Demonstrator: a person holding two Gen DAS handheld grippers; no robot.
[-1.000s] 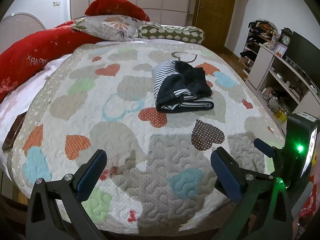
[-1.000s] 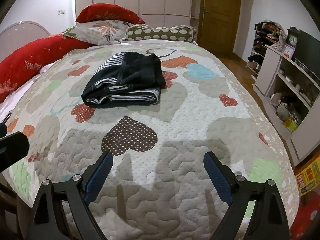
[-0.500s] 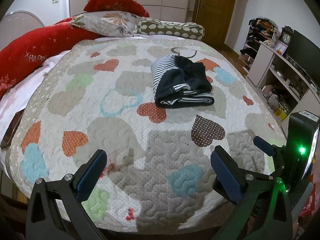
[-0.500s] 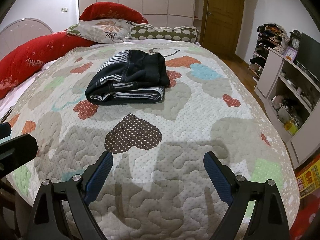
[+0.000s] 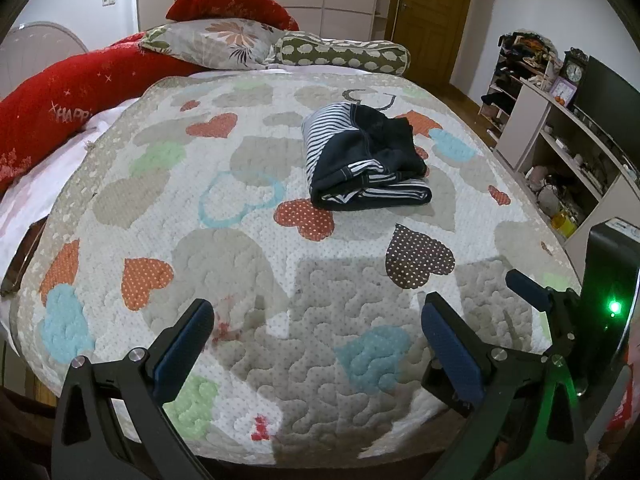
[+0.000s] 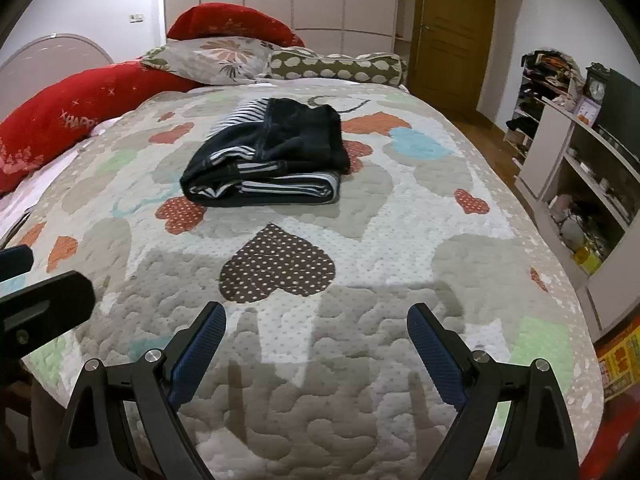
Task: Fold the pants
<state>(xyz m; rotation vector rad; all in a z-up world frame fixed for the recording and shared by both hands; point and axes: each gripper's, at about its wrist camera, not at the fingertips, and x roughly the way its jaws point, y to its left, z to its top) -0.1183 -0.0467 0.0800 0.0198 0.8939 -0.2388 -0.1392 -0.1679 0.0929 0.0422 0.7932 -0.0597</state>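
Dark striped pants (image 5: pixel 366 164), soft and light, folded mid-bed on the heart quilt (image 5: pixel 256 264), best pinched at the thick folded edge; left tongs (image 5: pixel 316 336) and right tongs (image 6: pixel 316 344) both released, well short of them.

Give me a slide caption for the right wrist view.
Open right gripper hovers over heart-patterned quilt; folded pants lie beyond it.

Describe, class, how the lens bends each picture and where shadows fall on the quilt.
Left wrist view: fisheye bows the quilt into a dome, corners go black, a blocky grey shadow lies ahead of the open left tongs, and a green lamp glows at right. Right wrist view: same bulge, shadows just beyond the open right tongs; the folded pants look sharp.
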